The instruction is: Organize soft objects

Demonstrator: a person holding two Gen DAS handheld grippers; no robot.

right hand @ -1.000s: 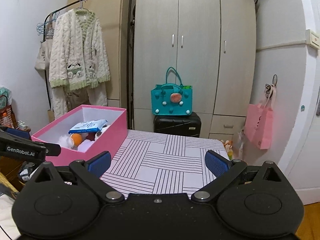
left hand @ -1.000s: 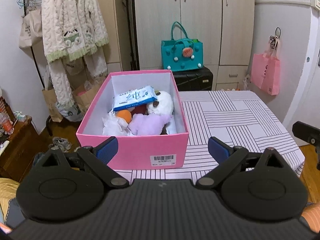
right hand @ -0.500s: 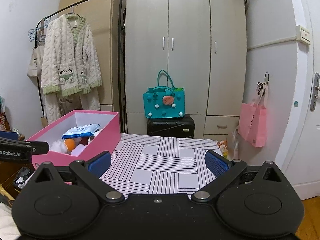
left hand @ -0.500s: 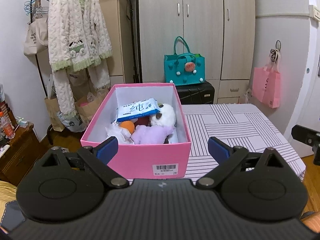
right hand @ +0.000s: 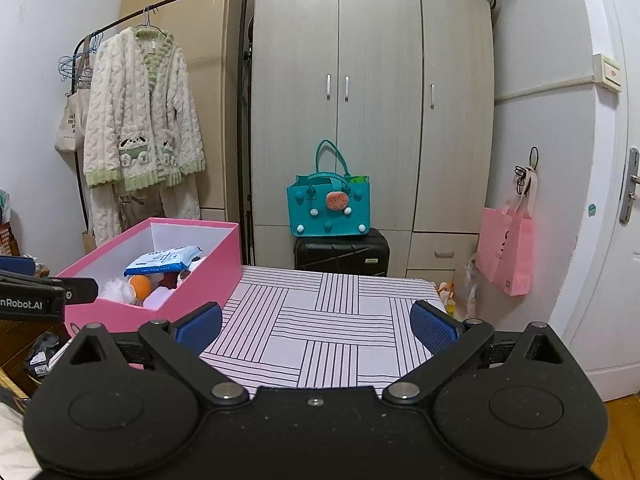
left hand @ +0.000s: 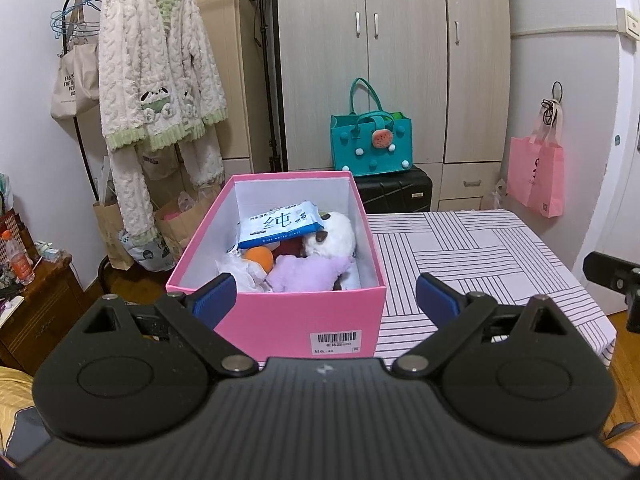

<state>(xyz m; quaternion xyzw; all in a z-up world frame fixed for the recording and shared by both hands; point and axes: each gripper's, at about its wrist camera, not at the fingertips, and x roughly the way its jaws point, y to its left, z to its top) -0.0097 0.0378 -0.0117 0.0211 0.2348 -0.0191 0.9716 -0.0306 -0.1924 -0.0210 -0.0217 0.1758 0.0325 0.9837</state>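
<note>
A pink box stands on the left of the striped table. Inside lie a blue wipes pack, a white plush, a purple plush, an orange ball and a white crumpled soft thing. My left gripper hangs open in front of the box's near wall, holding nothing. My right gripper is open and empty over the table's near edge, right of the box. The left gripper's body shows at the right wrist view's left edge.
Behind the table stand a wardrobe, a black suitcase and a teal bag on it. A pink bag hangs on the right wall. A clothes rack with a white robe stands left; a wooden cabinet is beside the table.
Both grippers have pulled back and tilted up from the table, so the box and table sit lower and farther in both views. Jaws stay open; nothing was picked up.
</note>
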